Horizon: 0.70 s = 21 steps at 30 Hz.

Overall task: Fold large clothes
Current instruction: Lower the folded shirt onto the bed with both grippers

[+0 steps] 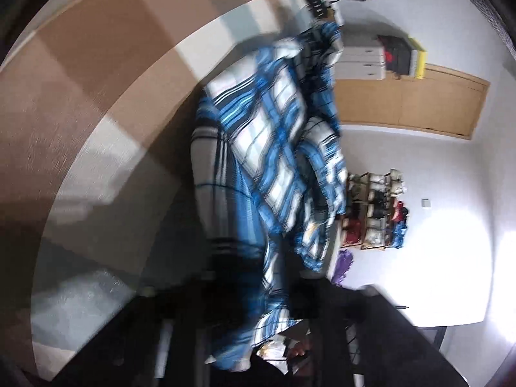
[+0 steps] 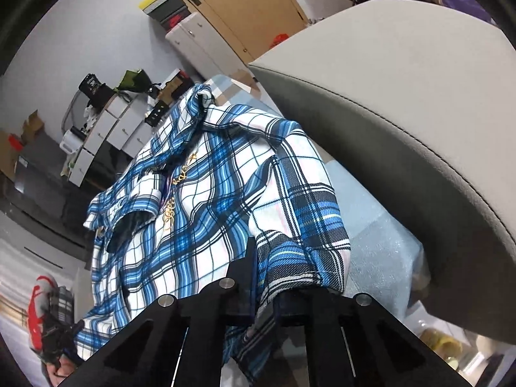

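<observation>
The plaid shirt (image 2: 206, 213), blue and white with gold lettering across it, lies rumpled on a pale padded surface (image 2: 380, 225), just beside the grey upholstered seat (image 2: 419, 96) that rises on the right of the right wrist view. I find the right gripper (image 2: 264, 277) clenched on a bunched fold of the shirt's near right edge, the cloth pinched between the two black fingers and spilling over them. The left gripper (image 1: 274, 332) I judge to be slack: shirt cloth hangs between its dark fingers in a blurred picture, but I cannot see the pads pressing on it, so I do not count it as a hold. My judgement is that the step in hand is taking up the garment's edge to begin a fold. To do it well I would secure the left side on a matching edge before lifting, keep both holds on a single layer and not a wad, and draw the cloth taut and flat so that the sleeves do not drag under. The right wrist view alone shows the lettering, the collar end at the far side, and a person's hand (image 2: 61, 354) low at the near left; the cabinets (image 2: 113, 129) stand beyond. The left wrist view, turned on its side and smeared, alone shows the brown floor (image 1: 80, 96) and a shoe rack (image 1: 374, 209) against the wall, with the shirt (image 1: 274, 148) heaped at centre.
</observation>
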Each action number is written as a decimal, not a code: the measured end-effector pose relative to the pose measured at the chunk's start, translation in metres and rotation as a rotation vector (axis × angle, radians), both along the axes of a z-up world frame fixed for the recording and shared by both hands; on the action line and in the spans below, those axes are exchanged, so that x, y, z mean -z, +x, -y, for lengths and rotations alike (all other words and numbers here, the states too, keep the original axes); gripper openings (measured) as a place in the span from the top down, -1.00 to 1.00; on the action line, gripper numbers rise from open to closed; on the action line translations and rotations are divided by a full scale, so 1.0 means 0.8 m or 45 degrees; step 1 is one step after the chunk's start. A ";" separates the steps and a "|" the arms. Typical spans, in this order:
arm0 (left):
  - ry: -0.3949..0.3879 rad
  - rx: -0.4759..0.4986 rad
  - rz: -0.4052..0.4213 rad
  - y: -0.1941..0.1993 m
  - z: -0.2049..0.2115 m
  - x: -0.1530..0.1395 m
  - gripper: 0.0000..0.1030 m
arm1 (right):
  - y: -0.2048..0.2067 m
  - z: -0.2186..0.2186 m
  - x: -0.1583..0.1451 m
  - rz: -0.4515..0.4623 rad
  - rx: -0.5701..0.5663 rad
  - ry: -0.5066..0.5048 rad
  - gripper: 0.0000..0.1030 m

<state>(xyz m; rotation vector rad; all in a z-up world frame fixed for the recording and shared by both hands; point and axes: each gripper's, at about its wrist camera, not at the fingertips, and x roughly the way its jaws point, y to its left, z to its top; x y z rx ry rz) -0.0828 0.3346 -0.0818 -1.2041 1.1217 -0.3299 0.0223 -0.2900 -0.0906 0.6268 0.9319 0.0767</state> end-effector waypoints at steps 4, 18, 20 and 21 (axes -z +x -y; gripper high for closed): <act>0.093 0.025 -0.010 -0.002 0.004 -0.004 0.22 | -0.001 -0.004 -0.005 0.021 -0.005 -0.001 0.88; 0.337 0.230 -0.064 -0.009 0.036 0.001 1.00 | -0.012 0.007 -0.029 0.112 0.034 -0.052 0.96; 0.337 0.220 -0.068 -0.013 0.036 0.001 1.00 | -0.013 0.010 -0.033 0.124 0.034 -0.072 0.96; 0.329 0.217 -0.073 -0.015 0.036 0.002 1.00 | -0.013 0.009 -0.035 0.136 0.029 -0.080 0.97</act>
